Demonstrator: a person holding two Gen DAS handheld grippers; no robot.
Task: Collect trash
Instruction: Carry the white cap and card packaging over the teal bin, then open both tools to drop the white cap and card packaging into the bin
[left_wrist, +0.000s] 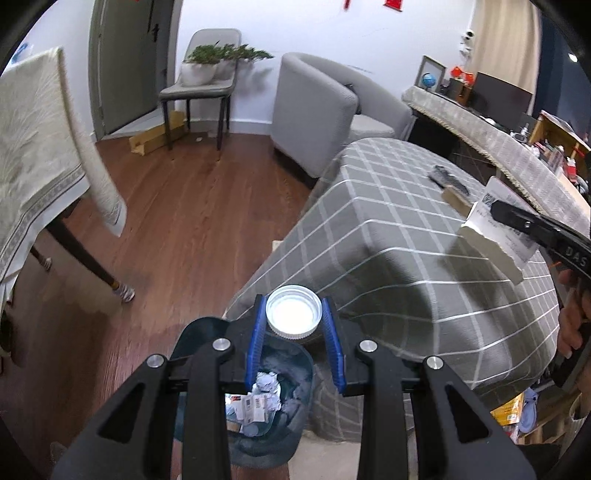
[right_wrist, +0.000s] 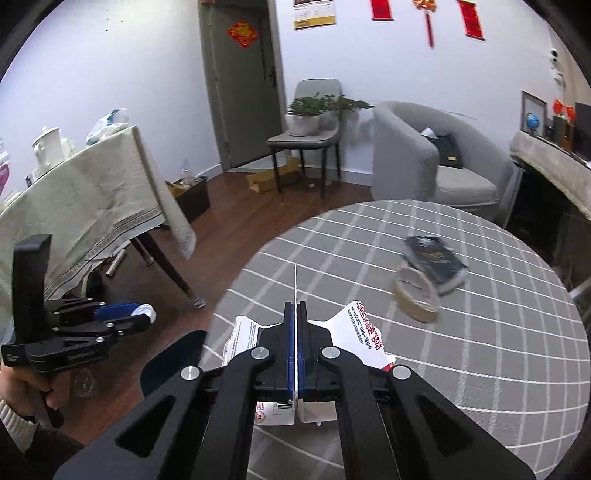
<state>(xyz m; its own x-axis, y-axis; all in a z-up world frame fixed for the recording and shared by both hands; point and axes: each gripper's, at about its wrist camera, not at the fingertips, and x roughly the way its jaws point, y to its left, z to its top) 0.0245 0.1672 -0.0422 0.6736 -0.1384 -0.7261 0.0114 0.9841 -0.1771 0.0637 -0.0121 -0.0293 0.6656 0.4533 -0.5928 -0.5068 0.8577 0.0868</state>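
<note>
My left gripper (left_wrist: 294, 314) is shut on a white bottle cap (left_wrist: 294, 312), held above the dark trash bin (left_wrist: 291, 373), which holds crumpled paper and wrappers. My right gripper (right_wrist: 296, 310) is shut on a torn white cardboard package (right_wrist: 364, 334) with red print, held edge-on above the round checked table (right_wrist: 461, 369). In the left wrist view the right gripper (left_wrist: 496, 208) shows at the right, holding the package (left_wrist: 491, 243) over the table. In the right wrist view the left gripper (right_wrist: 142, 314) is at the left, beside the table's edge.
A black booklet (right_wrist: 436, 260) and a roll of tape (right_wrist: 415, 295) lie on the checked table. A cloth-covered table (right_wrist: 74, 206) stands at the left, with a chair and plant (right_wrist: 314, 110) and a grey armchair (right_wrist: 436, 162) behind. The floor is brown wood.
</note>
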